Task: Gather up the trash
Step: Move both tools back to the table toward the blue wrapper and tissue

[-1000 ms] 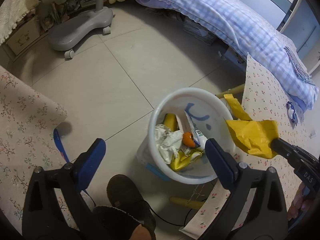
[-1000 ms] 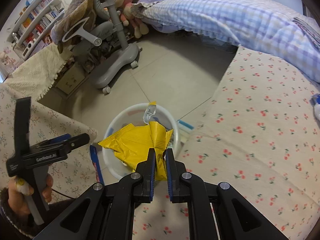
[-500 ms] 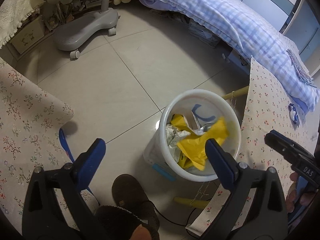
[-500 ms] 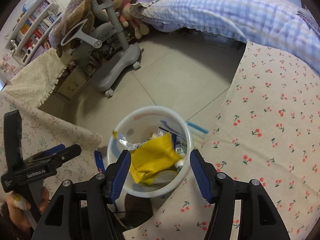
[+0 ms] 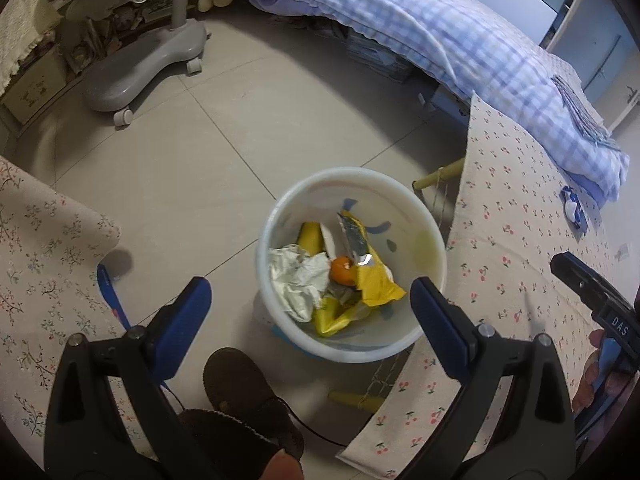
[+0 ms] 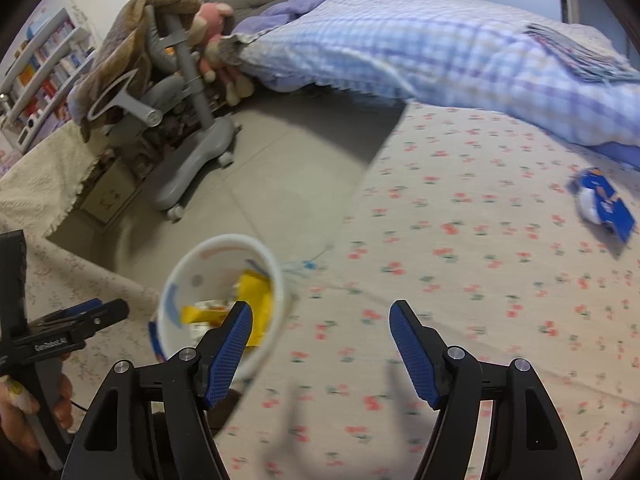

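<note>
A white trash bin stands on the floor between two cloth-covered tables. A yellow wrapper, crumpled white paper and an orange piece lie in it. The bin also shows in the right wrist view. My left gripper is open and empty above the bin's near side. My right gripper is open and empty over the cherry-print tablecloth, right of the bin. A blue and white wrapper lies on that cloth at the far right; it also shows in the left wrist view.
A grey chair base stands on the tiled floor at the back left. A bed with a checked blue quilt runs along the back. A floral-cloth table is at the left. A brown slipper is below the bin.
My right gripper opened and let the yellow wrapper fall into the bin, then swung right over the cherry-print cloth. The left gripper stayed open above the bin.
</note>
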Demonstrator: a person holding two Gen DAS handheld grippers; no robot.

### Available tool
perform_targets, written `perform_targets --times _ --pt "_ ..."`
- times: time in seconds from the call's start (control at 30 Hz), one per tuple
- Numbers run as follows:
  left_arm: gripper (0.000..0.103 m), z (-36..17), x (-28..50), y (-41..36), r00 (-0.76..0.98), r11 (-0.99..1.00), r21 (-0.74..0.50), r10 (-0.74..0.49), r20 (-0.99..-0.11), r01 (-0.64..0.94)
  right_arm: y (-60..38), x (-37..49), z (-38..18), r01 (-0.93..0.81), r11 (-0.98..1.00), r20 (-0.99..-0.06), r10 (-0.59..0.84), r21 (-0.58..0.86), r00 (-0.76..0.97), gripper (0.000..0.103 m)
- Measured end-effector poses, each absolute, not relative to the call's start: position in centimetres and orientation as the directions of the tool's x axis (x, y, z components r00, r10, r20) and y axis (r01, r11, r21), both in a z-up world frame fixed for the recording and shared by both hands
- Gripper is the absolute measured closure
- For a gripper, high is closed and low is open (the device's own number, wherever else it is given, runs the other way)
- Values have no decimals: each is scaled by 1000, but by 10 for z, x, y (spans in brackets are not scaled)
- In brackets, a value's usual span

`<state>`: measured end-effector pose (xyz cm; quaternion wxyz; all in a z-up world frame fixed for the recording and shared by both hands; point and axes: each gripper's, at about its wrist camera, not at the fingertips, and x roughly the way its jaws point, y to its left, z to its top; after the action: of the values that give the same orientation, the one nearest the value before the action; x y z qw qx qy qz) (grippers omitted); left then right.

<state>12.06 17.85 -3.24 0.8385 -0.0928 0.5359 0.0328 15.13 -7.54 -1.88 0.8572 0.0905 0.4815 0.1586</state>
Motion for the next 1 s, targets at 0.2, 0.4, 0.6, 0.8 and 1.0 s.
perform_targets --times 0.2,0.4,0.6,0.8,1.0 --pt "4 -32 129 140 421 984 -150 -95 -902 -98 -141 154 -21 -93 963 -802 263 254 537 30" --pt "4 -26 155 90 410 983 -181 -159 -898 -15 -233 168 -21 16 981 -802 151 196 578 28" --pt "4 -21 188 35 421 982 -159 -187 -888 100 -330 188 -35 129 977 -798 61 172 600 28" --pt "4 -33 200 -7 401 969 -168 -228 -887 180 -366 212 -60 130 946 -776 159 296 610 28" --pt "4 -39 211 -27 393 964 -180 -244 -886 194 -361 237 -73 67 951 -771 203 302 604 28"
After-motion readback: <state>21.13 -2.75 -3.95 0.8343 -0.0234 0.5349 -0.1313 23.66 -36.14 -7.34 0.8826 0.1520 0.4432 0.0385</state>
